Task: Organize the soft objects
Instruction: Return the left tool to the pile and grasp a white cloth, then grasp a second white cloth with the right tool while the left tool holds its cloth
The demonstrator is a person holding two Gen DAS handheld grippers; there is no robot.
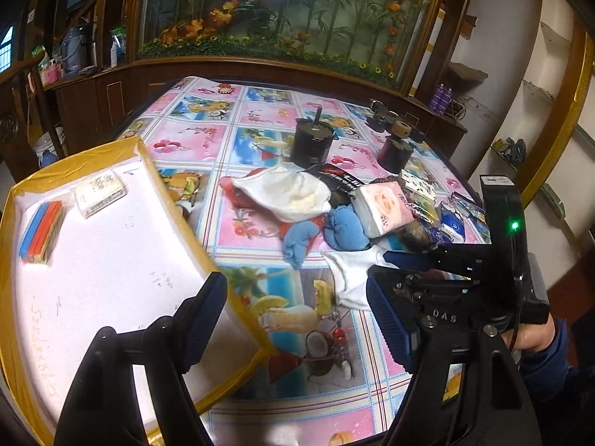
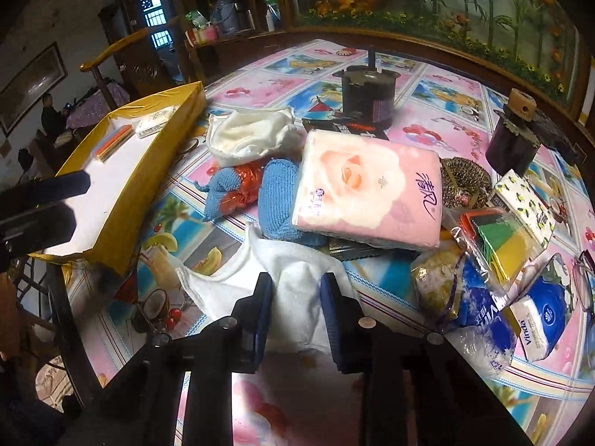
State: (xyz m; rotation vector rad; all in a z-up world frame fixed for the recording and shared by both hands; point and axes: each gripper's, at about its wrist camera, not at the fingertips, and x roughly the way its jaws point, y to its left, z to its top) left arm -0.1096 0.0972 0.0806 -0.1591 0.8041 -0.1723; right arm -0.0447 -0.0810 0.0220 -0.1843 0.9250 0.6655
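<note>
A heap of soft things lies on the flowered tablecloth: a white towel (image 2: 293, 278), a blue cloth (image 2: 275, 200), a pink tissue pack (image 2: 368, 193), a white cloth (image 2: 253, 133) and a blue Vinda tissue pack (image 2: 539, 316). My right gripper (image 2: 295, 297) has its fingers on either side of a fold of the white towel, closed on it. The towel also shows in the left wrist view (image 1: 349, 275). My left gripper (image 1: 297, 312) is open and empty, over the corner of the yellow-rimmed white box (image 1: 178, 200), which holds a tissue pack (image 1: 98, 191) and a striped packet (image 1: 41, 232).
Two dark jars (image 2: 366, 93) (image 2: 515, 137) stand behind the heap. A packet of coloured sponges (image 2: 498, 238), a patterned pack (image 2: 524, 204) and a metal scourer (image 2: 465, 182) lie at the right. Glasses (image 2: 584, 282) lie at the far right edge. A wooden cabinet runs behind the table.
</note>
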